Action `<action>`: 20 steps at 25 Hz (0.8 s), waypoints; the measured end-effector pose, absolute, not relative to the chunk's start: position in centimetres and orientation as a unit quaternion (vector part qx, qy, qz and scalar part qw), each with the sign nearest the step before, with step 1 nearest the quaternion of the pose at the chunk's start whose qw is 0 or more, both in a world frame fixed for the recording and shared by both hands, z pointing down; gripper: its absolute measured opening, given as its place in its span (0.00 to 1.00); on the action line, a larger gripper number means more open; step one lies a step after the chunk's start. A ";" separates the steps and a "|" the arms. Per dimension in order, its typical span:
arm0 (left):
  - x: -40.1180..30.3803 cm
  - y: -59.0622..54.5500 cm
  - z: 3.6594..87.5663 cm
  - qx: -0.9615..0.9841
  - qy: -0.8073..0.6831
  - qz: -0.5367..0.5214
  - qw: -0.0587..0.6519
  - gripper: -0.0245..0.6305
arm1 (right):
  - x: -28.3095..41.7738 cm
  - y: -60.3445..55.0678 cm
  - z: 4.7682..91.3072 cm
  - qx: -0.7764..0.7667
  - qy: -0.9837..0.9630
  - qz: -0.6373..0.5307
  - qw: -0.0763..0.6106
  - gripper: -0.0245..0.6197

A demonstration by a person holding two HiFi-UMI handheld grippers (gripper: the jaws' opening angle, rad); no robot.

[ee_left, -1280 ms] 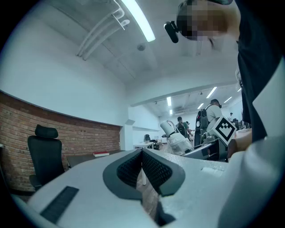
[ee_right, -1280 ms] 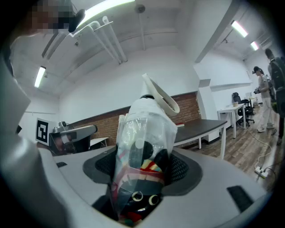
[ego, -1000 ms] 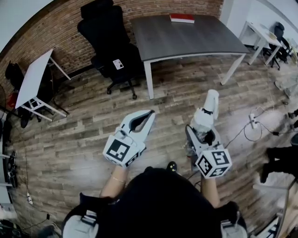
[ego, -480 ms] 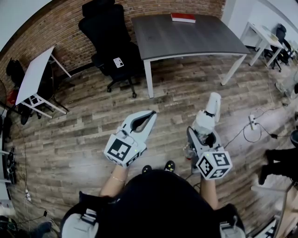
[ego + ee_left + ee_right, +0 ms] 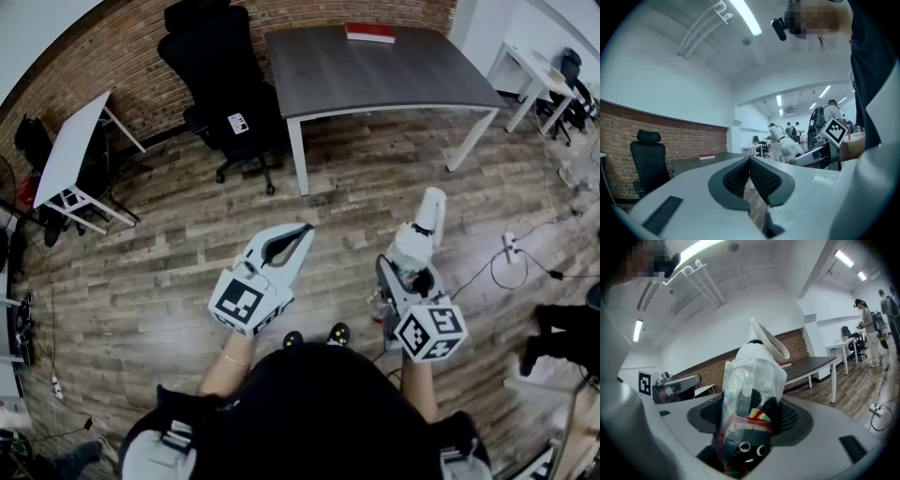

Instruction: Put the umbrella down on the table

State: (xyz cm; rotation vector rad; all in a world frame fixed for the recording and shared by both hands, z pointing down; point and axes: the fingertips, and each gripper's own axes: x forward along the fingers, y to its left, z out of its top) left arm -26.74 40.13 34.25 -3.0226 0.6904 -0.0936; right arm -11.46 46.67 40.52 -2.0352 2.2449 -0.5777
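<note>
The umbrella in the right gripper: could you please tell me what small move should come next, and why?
Probably carry it forward toward the grey table. The right gripper is shut on the umbrella, which is wrapped in clear plastic, but the table stands well ahead across the wooden floor, seemingly too far off to set anything down yet.

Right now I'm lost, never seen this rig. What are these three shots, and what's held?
No robot: a person holds a two-jaw gripper in each hand. One picture comes from a head camera looking down; the other two ride on the grippers, looking along their jaws. The left gripper is shut and empty. The right gripper is clamped on a folded umbrella in a clear plastic sleeve. Ahead stands a grey table with a red book on it, a black chair beside it.
</note>
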 end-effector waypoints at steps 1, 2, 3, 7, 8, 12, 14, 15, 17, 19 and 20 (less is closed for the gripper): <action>-26.5 40.1 34.3 -0.974 0.224 -0.031 0.020 0.04 | -11.2 46.6 40.5 -0.659 0.728 -0.186 0.028 0.49; -26.2 40.1 34.2 -0.974 0.225 -0.030 0.020 0.04 | -10.9 46.5 40.5 -0.659 0.728 -0.185 0.028 0.49; -26.0 40.1 34.2 -0.973 0.226 -0.029 0.021 0.04 | -10.6 46.4 40.5 -0.659 0.729 -0.184 0.028 0.49; -24.8 39.9 34.1 -0.973 0.227 -0.026 0.026 0.04 | -9.3 46.3 40.6 -0.658 0.729 -0.186 0.027 0.49; -24.4 39.9 34.0 -0.973 0.227 -0.026 0.024 0.04 | -9.0 46.3 40.6 -0.658 0.729 -0.186 0.026 0.49; -22.6 40.2 34.0 -0.974 0.222 -0.020 0.033 0.04 | -7.1 46.5 40.8 -0.660 0.727 -0.188 0.025 0.49; -21.8 40.3 34.0 -0.974 0.222 -0.021 0.033 0.04 | -6.3 46.6 40.7 -0.661 0.726 -0.188 0.026 0.49; -21.6 40.2 34.0 -0.974 0.224 -0.025 0.029 0.04 | -6.0 46.6 40.6 -0.661 0.726 -0.188 0.027 0.49; -21.1 40.1 33.9 -0.973 0.226 -0.026 0.032 0.04 | -5.4 46.7 40.6 -0.661 0.725 -0.189 0.030 0.49; -20.6 40.1 33.8 -0.973 0.225 -0.024 0.042 0.04 | -4.7 46.9 40.7 -0.663 0.724 -0.189 0.032 0.49; -20.3 40.2 33.9 -0.973 0.225 -0.026 0.043 0.04 | -4.4 47.0 40.8 -0.665 0.722 -0.189 0.032 0.49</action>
